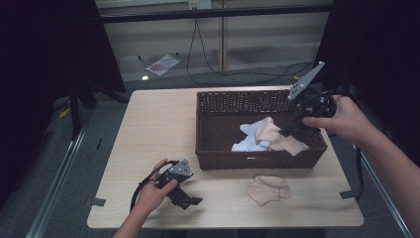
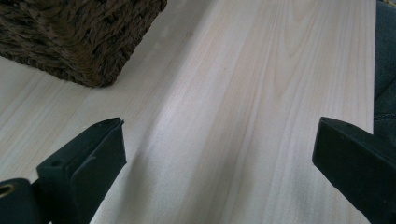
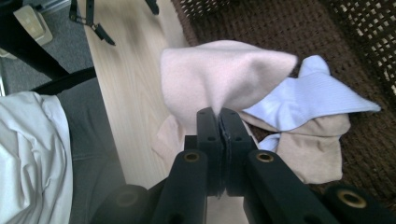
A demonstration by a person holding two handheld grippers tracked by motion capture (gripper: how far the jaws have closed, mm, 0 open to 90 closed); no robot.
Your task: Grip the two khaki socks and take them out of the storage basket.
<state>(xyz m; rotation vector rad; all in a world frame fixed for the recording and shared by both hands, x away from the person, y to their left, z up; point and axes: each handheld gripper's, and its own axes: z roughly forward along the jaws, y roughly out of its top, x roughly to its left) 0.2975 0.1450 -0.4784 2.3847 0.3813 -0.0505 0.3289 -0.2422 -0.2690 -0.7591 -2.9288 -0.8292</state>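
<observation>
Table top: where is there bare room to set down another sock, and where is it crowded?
The table is bare left of the wicker basket, back to its far edge. Along the front, a strip lies free between the left gripper and the beige sock on the table. Inside the basket it is crowded at the front right, where the right gripper pinches a pink sock over a white sock.

The left hand (image 1: 152,194) rests near the table's front-left edge, its left gripper (image 1: 190,201) with jaws spread wide. The right hand (image 1: 341,119) reaches in from the right edge, right gripper (image 3: 218,116) clamped tight on cloth.
</observation>
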